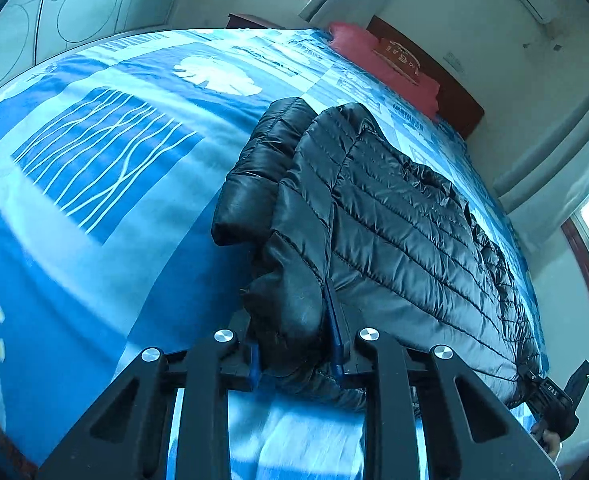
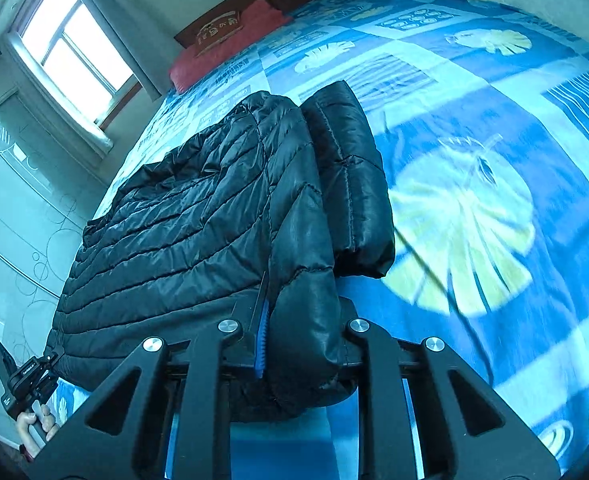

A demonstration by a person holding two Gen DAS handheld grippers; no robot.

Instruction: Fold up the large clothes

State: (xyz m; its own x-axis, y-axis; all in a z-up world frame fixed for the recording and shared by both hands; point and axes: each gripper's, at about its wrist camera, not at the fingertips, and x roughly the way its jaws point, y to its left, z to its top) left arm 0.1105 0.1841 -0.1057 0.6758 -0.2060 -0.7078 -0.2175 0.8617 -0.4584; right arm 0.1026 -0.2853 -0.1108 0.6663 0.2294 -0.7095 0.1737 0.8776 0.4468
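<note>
1. Jacket (image 1: 394, 216), a black quilted puffer, lies on the bed (image 1: 94, 160) over a blue patterned cover; in the left wrist view it runs from the frame's centre out toward 4 o'clock, with a folded sleeve (image 1: 254, 176) beside it at 10 o'clock of the body.
2. In that same view the left tool (image 1: 294, 356) is clamped on a bunched corner of the jacket's near edge, dark fabric filling the gap between the blue pads.
3. At 4 o'clock the left view also catches the right tool (image 1: 554, 396) from outside, gripping the far corner of the same edge, which its own camera cannot show.
4. In the right wrist view the jacket (image 2: 182, 220) spreads from centre toward 8 o'clock, the sleeve (image 2: 350, 184) lying at 2 o'clock of the body.
5. The right tool (image 2: 302, 352) is closed on a thick fold of jacket cloth.
6. At 8 o'clock this view shows the left tool (image 2: 26, 376) and the person's hand (image 2: 34, 424) on its grip, which the left view lacks.
7. Only the right view shows the window (image 2: 78, 48) side; both show the red pillow (image 2: 222, 44) at the headboard.
8. Judged step: both corners are gripped, so the fold-over of the near edge is in hand.
9. The next move likely calls for lifting both corners evenly and carrying them toward 12 o'clock, keeping the edge taut and the sleeve tucked.
</note>
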